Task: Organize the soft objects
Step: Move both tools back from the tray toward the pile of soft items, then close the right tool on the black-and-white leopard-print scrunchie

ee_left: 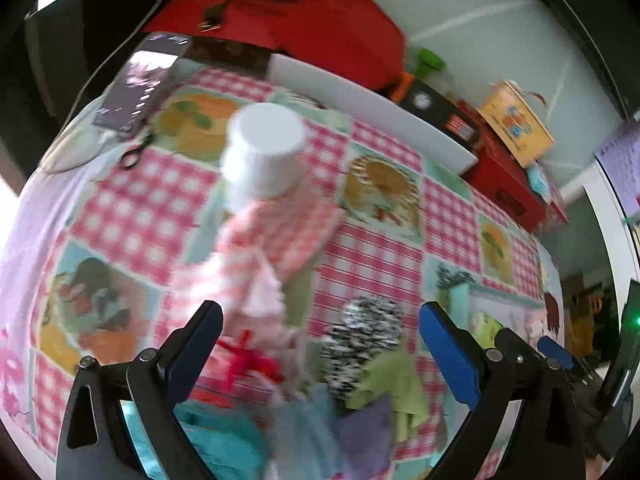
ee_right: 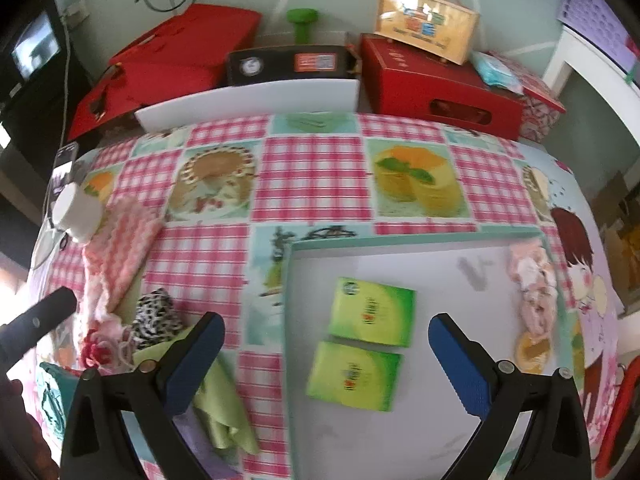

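My left gripper (ee_left: 320, 320) is open above a heap of soft things: a black-and-white patterned cloth (ee_left: 362, 336), a green cloth (ee_left: 394, 384), a purple cloth (ee_left: 368, 436), a teal cloth (ee_left: 224, 440), a red bow (ee_left: 250, 358) and a pink checked cloth (ee_left: 276, 236). My right gripper (ee_right: 326, 334) is open over a shallow white tray (ee_right: 460, 392) holding two green tissue packs (ee_right: 372, 312) (ee_right: 354, 376) and a pink ruffled cloth (ee_right: 534, 288). The same heap, with its black-and-white cloth (ee_right: 156, 318) and green cloth (ee_right: 224, 408), lies left of the tray.
A white jar (ee_left: 264, 152) stands on the pink checked cloth. A phone (ee_left: 140, 84) and scissors (ee_left: 134, 154) lie at the far left. Red boxes (ee_right: 436, 84), a black box (ee_right: 286, 64), a white board (ee_right: 248, 104) and a yellow case (ee_right: 428, 20) line the back edge.
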